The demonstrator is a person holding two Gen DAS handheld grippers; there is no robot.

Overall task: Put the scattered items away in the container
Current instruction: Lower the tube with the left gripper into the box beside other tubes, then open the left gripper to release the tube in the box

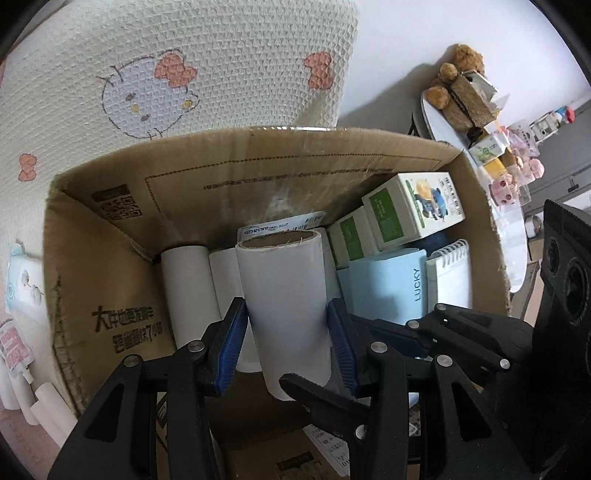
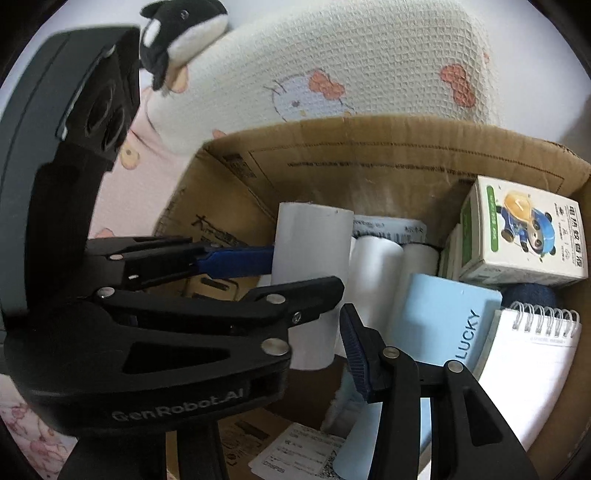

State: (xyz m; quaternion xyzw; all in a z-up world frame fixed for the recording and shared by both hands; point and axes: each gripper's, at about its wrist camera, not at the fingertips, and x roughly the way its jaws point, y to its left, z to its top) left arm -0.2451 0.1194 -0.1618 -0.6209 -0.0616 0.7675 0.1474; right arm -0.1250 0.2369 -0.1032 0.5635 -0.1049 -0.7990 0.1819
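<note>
My left gripper (image 1: 288,332) is shut on a grey paper roll (image 1: 284,291) and holds it inside the open cardboard box (image 1: 92,280), above two white rolls (image 1: 188,291). The same roll shows in the right wrist view (image 2: 314,254), with the left gripper's blue pads (image 2: 236,260) clamped on its sides. My right gripper (image 2: 317,343) is open and empty, hovering in the box just right of the roll; it shows in the left wrist view (image 1: 417,343). The box also holds a light blue LUCKY book (image 2: 443,321), a spiral notepad (image 2: 532,362) and green-white cartons (image 2: 517,236).
A cream waffle blanket with cartoon prints (image 1: 166,66) lies behind the box. White rolls (image 1: 48,410) lie outside the box at left. A side table (image 1: 480,110) at right carries a teddy bear and small boxes. An orca plush (image 2: 181,29) sits at the upper left.
</note>
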